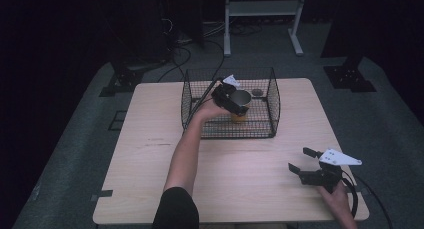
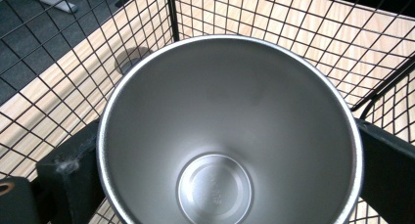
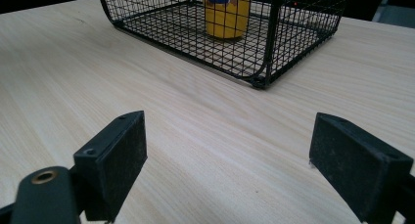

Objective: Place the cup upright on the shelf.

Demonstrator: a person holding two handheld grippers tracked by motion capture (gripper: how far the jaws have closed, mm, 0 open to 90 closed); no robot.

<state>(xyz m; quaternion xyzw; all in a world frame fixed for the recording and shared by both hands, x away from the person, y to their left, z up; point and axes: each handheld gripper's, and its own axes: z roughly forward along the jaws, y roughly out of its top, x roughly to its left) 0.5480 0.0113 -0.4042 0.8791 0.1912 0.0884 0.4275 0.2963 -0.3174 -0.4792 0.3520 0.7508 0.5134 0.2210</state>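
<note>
— Where's the cup?
— One steel cup (image 1: 241, 100), yellow outside, inside the wire basket (image 1: 272, 96) at the far middle of the desk (image 1: 150, 154). Left gripper (image 1: 231, 100) is reaching in over the near wall. In the left gripper view the cup (image 2: 230, 131) sits mouth-up between the two black fingers (image 2: 68, 170), one on each flank, both touching the wall. Clamped on it, I'd say.

— Upright?
— Long axis looks near vertical; open mouth up, bare steel bottom visible, nothing inside. Base is at or just above the basket floor; I cannot tell which.

— Other hand?
— Right gripper (image 1: 304, 161) is low over the near right corner of the desk, well apart from the basket, fingers (image 3: 115, 155) spread wide, holding nothing. Its own view looks across bare wood to the basket (image 3: 264, 62) with the yellow cup (image 3: 227, 13) standing inside.

— So the next move hangs on what?
— My guess: the cup is enclosed by the mesh walls, so the way out or down is along its own axis. Left hand has it; right is far off.

— Count?
— One cup, one basket, two grippers. A small dark disc (image 1: 257, 92) lies at the far side of the basket; I cannot identify it.
</note>
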